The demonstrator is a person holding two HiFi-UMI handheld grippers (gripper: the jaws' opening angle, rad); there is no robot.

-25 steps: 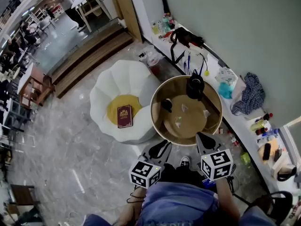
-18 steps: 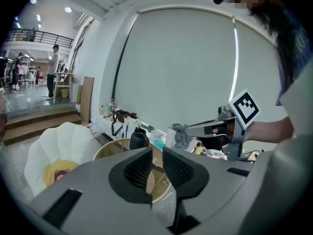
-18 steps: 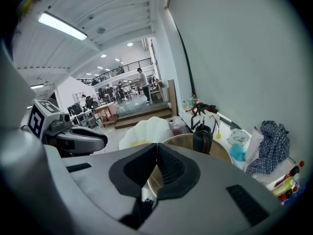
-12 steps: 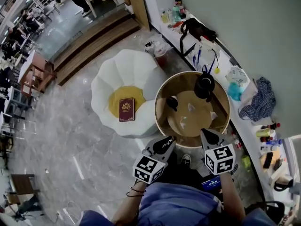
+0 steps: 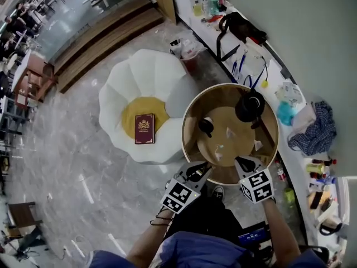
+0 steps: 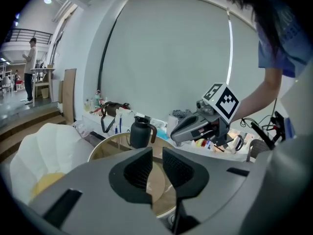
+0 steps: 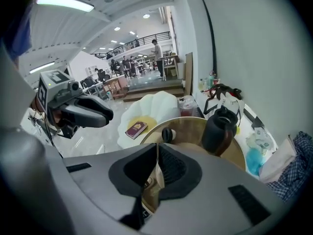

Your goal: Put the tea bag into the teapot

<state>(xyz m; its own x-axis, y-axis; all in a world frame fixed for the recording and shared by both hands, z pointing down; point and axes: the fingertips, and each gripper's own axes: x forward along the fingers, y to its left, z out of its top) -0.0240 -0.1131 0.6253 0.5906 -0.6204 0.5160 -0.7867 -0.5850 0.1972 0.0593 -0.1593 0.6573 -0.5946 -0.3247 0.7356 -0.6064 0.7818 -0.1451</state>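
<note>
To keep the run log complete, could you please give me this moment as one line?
left gripper: open, empty | right gripper: shut, empty | tea bags: on table, untouched | teapot: on table

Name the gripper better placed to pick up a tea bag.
Probably left: the left gripper has its jaws slightly apart, with a tea bag just ahead. The right gripper is shut.

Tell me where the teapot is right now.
In the head view, the black teapot stands on the round wooden table, at its far right edge beside the cluttered counter, just beyond the tea bags.
</note>
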